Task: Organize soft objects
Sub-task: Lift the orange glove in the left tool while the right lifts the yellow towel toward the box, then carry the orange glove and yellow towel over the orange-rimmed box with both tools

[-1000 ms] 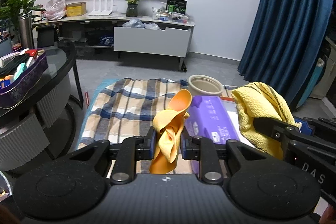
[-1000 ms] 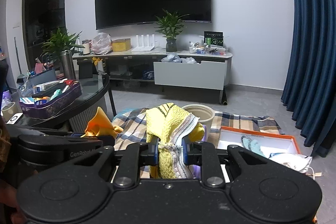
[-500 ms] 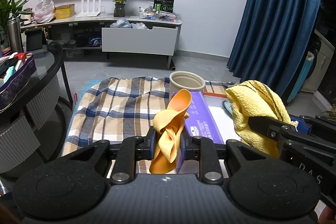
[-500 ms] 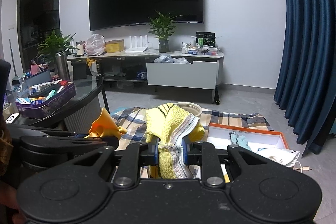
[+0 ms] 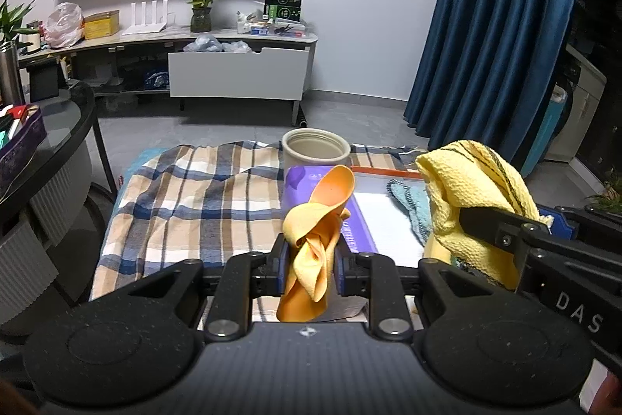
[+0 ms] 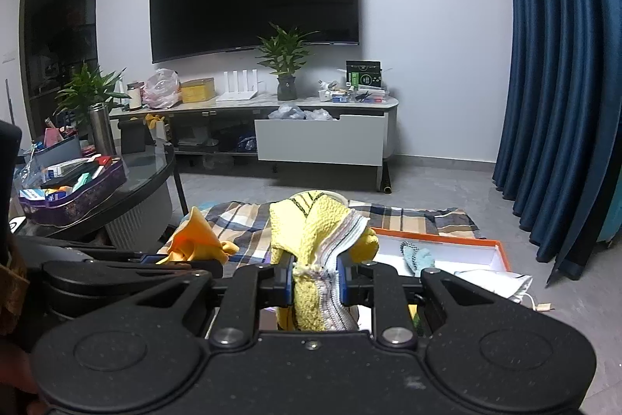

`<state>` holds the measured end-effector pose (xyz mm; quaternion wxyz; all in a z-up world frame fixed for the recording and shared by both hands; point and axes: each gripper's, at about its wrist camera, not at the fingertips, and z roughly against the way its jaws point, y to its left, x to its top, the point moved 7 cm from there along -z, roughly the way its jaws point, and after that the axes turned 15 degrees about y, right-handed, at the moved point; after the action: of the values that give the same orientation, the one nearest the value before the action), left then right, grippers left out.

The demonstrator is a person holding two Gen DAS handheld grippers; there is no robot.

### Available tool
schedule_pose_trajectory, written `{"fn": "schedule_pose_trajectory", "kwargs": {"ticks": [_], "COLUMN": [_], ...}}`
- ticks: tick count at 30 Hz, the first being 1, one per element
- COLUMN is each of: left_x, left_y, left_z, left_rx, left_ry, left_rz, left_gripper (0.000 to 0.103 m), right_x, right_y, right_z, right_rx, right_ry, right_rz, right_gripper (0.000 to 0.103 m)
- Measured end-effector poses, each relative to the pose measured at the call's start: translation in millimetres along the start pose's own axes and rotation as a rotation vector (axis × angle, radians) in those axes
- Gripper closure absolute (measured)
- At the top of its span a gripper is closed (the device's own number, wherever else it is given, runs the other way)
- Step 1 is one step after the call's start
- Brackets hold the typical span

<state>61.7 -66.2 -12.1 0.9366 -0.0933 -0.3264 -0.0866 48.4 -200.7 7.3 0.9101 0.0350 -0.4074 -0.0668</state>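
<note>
The left gripper (image 5: 309,259) is squeezed tight on a floppy orange cloth (image 5: 315,232), held up in the air over the blue and tan checked blanket (image 5: 186,205). The right gripper (image 6: 314,279) pinches a bumpy yellow knitted towel (image 6: 318,240) just beside it, above the white box with an orange rim (image 6: 458,251).

The orange cloth looks thin and slippery, so I think it could slide out and land on the blanket. The yellow towel is fat and hangs low; it might catch the box edge or cover the little teal knitted cloth (image 5: 408,201) inside. The two grippers are close and could bump.
</note>
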Motion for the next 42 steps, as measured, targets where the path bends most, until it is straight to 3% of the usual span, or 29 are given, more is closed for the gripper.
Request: {"fn": "schedule_pose_trajectory", "kwargs": {"ticks": [42], "left_x": [7.3], "left_y": [-70.9], "left_z": [-22.0], "left_rx": [-0.096], "left_ry": [0.025], "left_rz": [-0.125], "left_gripper": [0.079], "right_x": [-19.3], "right_y": [-73.0], "right_z": [18.6], "right_rx": [-0.121], "right_ry": [-0.004], "right_rz": [-0.125], "right_gripper": [0.078]}}
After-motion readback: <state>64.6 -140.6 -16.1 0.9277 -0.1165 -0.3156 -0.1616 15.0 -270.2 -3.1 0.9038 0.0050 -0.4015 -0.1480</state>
